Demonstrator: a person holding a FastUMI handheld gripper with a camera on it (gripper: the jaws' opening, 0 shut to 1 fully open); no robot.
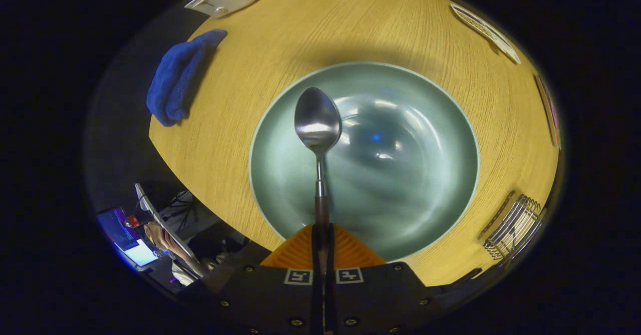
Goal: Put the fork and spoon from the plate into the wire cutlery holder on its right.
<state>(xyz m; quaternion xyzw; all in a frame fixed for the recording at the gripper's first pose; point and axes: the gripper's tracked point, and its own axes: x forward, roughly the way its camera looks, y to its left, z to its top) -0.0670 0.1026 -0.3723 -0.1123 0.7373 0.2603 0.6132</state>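
Gripper view: spoon (318, 124) bowl-end pointing forward.

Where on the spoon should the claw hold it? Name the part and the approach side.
On the dark handle end, as now: the claw is shut on the spoon there, approaching from behind along its length. The handle is narrow and straight; the wide bowl points ahead above the plate, ready for the wire holder.

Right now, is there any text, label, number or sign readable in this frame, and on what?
No readable words.
Two square markers on the claw, shut on the spoon: patterns, no letters.
Card at the table's far edge: print too small.
Screen below the table: blurred.
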